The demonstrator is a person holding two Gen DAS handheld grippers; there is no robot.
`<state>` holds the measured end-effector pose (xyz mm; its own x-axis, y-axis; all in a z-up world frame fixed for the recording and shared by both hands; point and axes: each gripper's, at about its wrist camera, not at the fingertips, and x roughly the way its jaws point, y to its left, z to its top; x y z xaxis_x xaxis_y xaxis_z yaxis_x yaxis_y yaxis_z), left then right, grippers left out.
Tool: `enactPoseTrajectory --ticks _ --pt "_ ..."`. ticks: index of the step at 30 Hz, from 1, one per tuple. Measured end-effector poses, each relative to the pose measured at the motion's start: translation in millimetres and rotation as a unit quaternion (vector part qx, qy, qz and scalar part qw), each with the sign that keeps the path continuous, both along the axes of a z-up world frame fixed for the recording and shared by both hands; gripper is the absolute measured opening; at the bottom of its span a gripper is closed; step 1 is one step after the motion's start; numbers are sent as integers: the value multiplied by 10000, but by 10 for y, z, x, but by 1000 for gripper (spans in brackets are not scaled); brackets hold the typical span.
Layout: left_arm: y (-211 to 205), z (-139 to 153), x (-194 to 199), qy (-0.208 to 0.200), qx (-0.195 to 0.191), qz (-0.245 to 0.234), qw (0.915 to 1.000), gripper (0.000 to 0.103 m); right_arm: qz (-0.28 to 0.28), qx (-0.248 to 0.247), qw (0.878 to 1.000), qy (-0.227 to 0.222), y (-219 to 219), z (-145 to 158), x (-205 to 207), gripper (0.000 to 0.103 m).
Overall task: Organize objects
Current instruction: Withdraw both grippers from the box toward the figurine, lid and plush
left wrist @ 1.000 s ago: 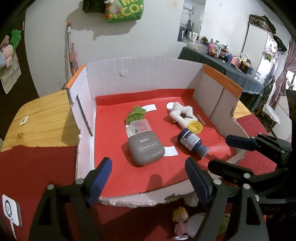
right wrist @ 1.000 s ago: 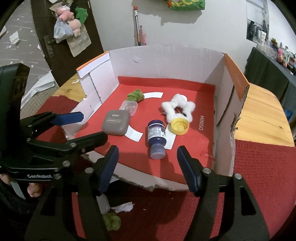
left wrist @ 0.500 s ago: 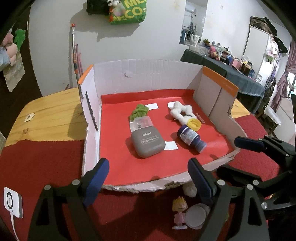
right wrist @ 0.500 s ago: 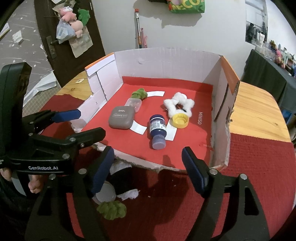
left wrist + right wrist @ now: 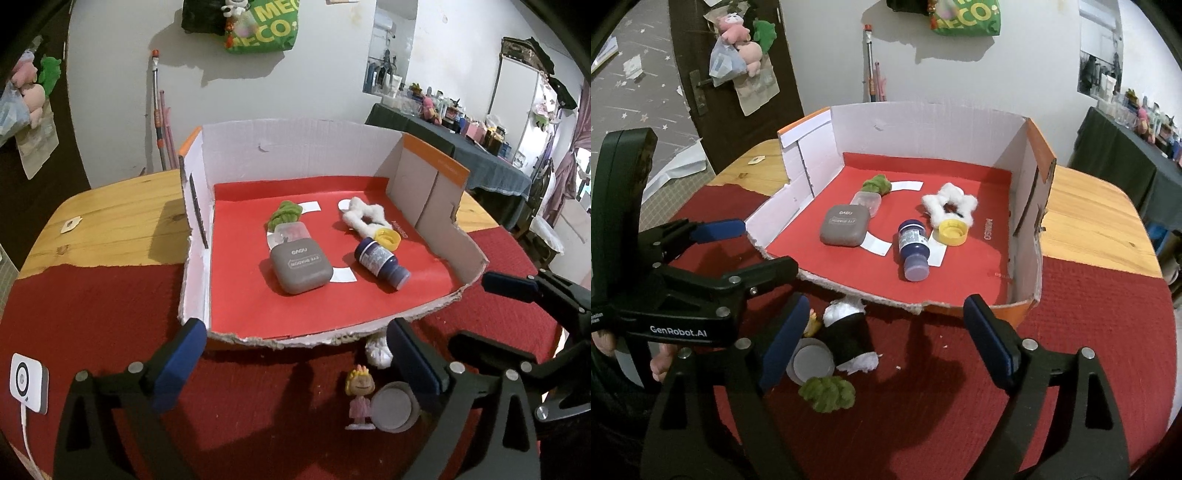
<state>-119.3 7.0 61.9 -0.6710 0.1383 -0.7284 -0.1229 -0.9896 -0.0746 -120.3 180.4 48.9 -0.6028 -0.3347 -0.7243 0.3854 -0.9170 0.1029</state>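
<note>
Cardboard box [image 5: 295, 155] with a torn, low front wall and a red floor sits on a round wooden desk [image 5: 110, 229] partly covered by a red cloth [image 5: 92, 314]. Inside the box lie a grey eye-shadow case [image 5: 300, 268], a small clear container [image 5: 288, 235] touching its far edge, a green fuzzy scrunchie [image 5: 285, 215] behind that, a white fluffy scrunchie [image 5: 362, 218], a yellow cap [image 5: 388, 238] and a dark blue bottle [image 5: 380, 262] on its side, just beside the cap.

Outside the box, on the cloth near its torn front edge, stand a small cartoon-girl figurine [image 5: 359, 397], a round grey lid [image 5: 393, 406], a black and white plush toy [image 5: 846, 332] and a second green scrunchie [image 5: 827, 393].

Both claws hover over the cloth in front of the box. The left claw [image 5: 291, 369] is released, its blue pads wide apart and holding nothing. The right claw [image 5: 886, 336] is likewise spread wide and empty, with the plush toy and lid lying near its left pad.
</note>
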Motion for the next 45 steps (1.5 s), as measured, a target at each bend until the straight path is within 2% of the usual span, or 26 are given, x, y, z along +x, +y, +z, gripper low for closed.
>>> enactPoseTrajectory --ticks 6,30,45 --pt "8 -9 74 31 1 -24 10000 102 5 43 10000 9 -17 -17 84 90" --pt "-24 -219 357 -116 -34 55 9999 103 52 172 9998 -106 -83 -244 396 90" --pt "84 -256 502 -113 -51 -219 9997 102 -81 424 9989 -184 -28 -445 455 90"
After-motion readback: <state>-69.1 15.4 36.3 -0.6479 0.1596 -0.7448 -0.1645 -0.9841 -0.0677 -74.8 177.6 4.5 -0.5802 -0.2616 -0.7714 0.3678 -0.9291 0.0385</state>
